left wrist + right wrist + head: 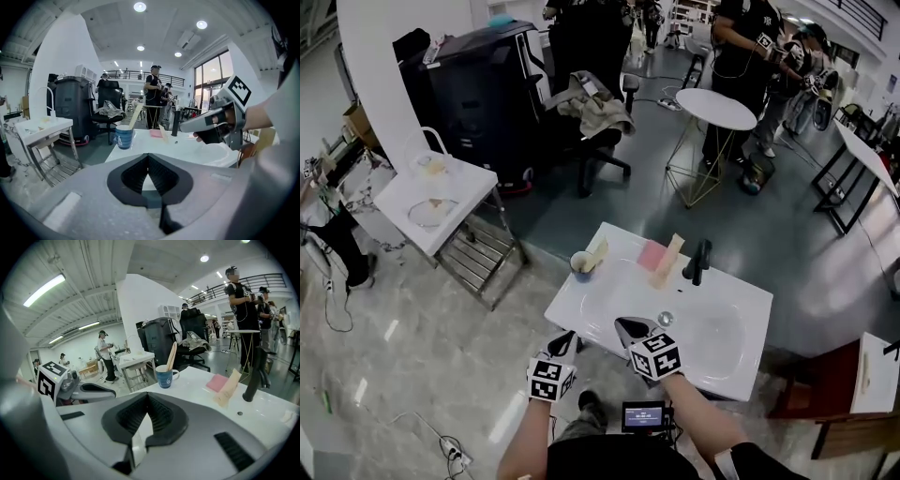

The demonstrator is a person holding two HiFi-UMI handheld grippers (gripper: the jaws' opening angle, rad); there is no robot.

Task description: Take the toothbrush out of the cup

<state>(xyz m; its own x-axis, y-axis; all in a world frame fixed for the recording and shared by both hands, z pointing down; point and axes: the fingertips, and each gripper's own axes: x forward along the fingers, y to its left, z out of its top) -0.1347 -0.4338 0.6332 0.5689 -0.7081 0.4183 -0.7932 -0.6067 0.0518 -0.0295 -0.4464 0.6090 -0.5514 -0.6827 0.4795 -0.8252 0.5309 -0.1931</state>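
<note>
A blue cup [581, 265] stands at the far left corner of the white sink top [741, 347], with a pale wooden toothbrush [599, 252] leaning out of it. Both grippers hover over the near edge, apart from the cup. My left gripper [562, 341] is shut and holds nothing; its own view has the cup [124, 137] and toothbrush [136, 115] ahead, slightly left. My right gripper [628, 327] is shut too, also on nothing, with the cup [164, 377] and toothbrush [172, 356] ahead of its jaws. Each gripper appears in the other's view, the right gripper [186, 126] and the left gripper [107, 392].
On the sink top stand a black faucet [698, 261], a pink pad [652, 254] and a cream packet [667, 261]; the drain [665, 319] lies in the basin. A white side table [441, 225] stands to the left. A black chair, a round table [714, 109] and people are beyond.
</note>
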